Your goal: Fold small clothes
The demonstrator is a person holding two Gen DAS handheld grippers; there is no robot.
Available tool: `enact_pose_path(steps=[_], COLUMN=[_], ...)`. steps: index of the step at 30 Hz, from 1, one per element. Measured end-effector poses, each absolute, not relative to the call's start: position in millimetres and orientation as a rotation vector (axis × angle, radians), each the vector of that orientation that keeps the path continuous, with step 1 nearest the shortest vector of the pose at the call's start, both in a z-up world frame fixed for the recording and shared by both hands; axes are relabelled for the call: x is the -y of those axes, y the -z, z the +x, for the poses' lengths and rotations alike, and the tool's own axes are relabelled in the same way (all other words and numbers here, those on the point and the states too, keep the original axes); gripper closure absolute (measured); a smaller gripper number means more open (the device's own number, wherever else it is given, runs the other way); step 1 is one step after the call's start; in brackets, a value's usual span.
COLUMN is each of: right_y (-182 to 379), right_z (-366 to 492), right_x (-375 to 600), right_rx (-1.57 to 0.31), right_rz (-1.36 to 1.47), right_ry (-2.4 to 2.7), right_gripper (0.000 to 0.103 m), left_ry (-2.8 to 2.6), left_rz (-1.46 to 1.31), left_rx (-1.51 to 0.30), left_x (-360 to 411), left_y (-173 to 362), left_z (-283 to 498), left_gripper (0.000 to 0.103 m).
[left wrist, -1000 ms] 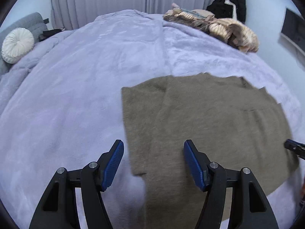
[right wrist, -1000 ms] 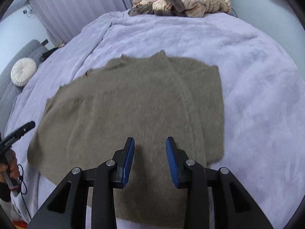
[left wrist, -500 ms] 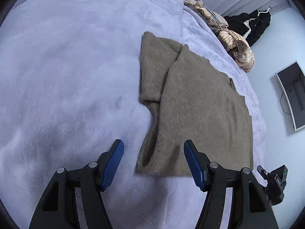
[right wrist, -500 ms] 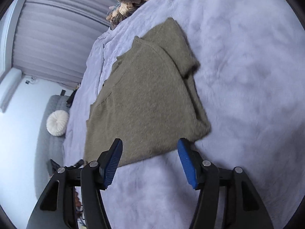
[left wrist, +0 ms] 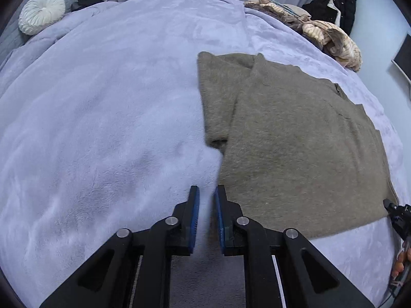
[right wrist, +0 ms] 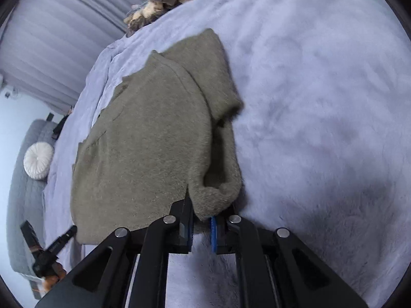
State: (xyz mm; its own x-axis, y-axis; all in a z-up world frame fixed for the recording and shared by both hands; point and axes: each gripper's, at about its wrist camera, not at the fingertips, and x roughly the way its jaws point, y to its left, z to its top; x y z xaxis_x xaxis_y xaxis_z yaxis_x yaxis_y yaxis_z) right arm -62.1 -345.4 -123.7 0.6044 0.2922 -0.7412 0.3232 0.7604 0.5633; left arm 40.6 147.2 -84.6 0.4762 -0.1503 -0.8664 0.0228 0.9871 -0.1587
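L gripper point(left wrist: 205, 195) jaws just closed, pinching lilac blanket point(left wrist: 108, 118) at the near-left hem corner of the olive sweater point(left wrist: 295, 141), lying flat w/ long axis running away to the neck; R gripper point(right wrist: 201, 214) just clamped its near-right hem corner.

Both the left gripper point(left wrist: 206, 192) and right gripper point(right wrist: 201, 217) closed on the sweater's point(right wrist: 143, 138) corners.

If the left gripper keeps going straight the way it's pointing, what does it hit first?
Probably the lilac blanket just beside the near left corner of the brown sweater. The left gripper points at that boundary, so depth is unclear.
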Motion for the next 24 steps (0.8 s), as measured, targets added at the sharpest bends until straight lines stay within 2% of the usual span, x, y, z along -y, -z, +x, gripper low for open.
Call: enact_pose_path(steps=[3,4,5,6,7,11,13,14,16,19,21,24], right_y=[124,118,113,106,98,67,57,55,57,64,67,74], right_z=[-80,-86,-91,-96,-100,-106,-99,-92,-80,-68,-60,-49], right_x=[362,363,363,361,358,331,315,306,290,271,259,247], right_rx=[-0.907,-0.895,-0.879,-0.859,-0.834,-0.762,-0.748,-0.756,-0.778,-0.808,-0.823,-0.853], right_rz=[0.851,0.851,0.834,0.811,0.773,0.639,0.581,0.562,0.549,0.56,0.55,0.53], right_ry=[0.035,0.048,0.057,0.063,0.073,0.04,0.006,-0.023,-0.063,-0.115,-0.143,-0.166], right_gripper=[0.087,0.085,0.083,0.082,0.082,0.082,0.082,0.082,0.082,0.082,0.082,0.082], left_ry=[0.117,0.128,0.133,0.128,0.117,0.205,0.251,0.263,0.281,0.277,0.191,0.167], left_rz=[-0.22,-0.245,-0.246,-0.236,-0.213,-0.113,-0.084,-0.076,-0.044,-0.004,0.095,0.103], left_rx=[-1.058,-1.047,-1.03,-0.997,-0.925,-0.865,-0.9,-0.916,-0.981,-1.071,-1.059,-1.028], left_x=[-167,-173,-175,-177,-177,-153,-134,-125,-105,-80,-74,-79], left_y=[73,67,60,52,41,19,22,25,37,64,78,85], left_z=[40,42,46,48,50,84,109,119,142,167,170,167], left_gripper=[0.087,0.075,0.058,0.018,0.01,0.01,0.014,0.022,0.06,0.088,0.093,0.093])
